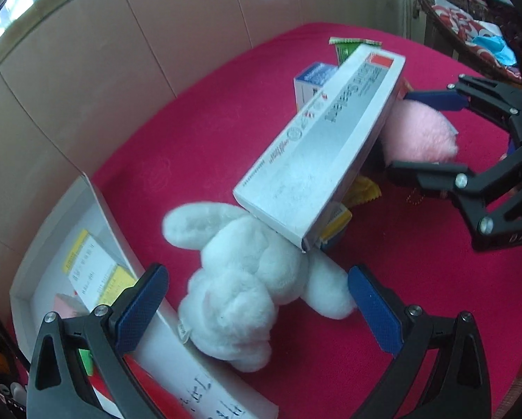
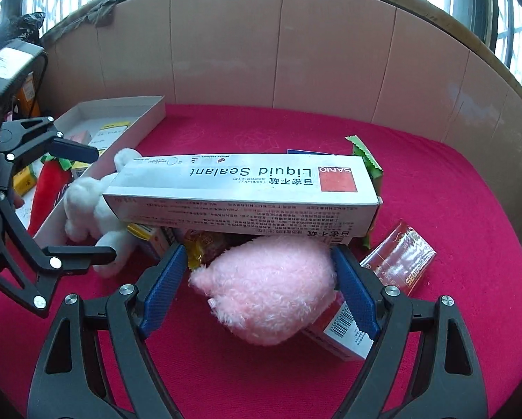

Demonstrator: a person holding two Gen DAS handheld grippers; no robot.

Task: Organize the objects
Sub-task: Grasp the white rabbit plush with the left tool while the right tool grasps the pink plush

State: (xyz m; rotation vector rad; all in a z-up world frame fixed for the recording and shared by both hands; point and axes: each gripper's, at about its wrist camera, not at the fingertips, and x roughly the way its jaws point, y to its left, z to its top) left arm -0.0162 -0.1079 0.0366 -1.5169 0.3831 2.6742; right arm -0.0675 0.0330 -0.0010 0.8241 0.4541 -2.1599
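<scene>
**Two claws closed in on soft toys amid a cluttered pile**

The pink plush toy [image 2: 271, 286] lay mid-surface, half under the long sealant box [image 2: 247, 192], with the right claw [image 2: 261, 289] straddling it, jaws spread and its blue pads [image 2: 357, 296] just beside the fur, not yet pressing. The white plush rabbit [image 1: 247, 272] lay against the white tray [image 1: 27, 279] at the surface's left edge, between the spread jaws of the left claw [image 1: 257, 303]. A sound grasp likely meant squeezing each toy through its body and drawing the pink one out low, lest the box overhead tip onto the red cloth [image 2: 453, 188].
</scene>
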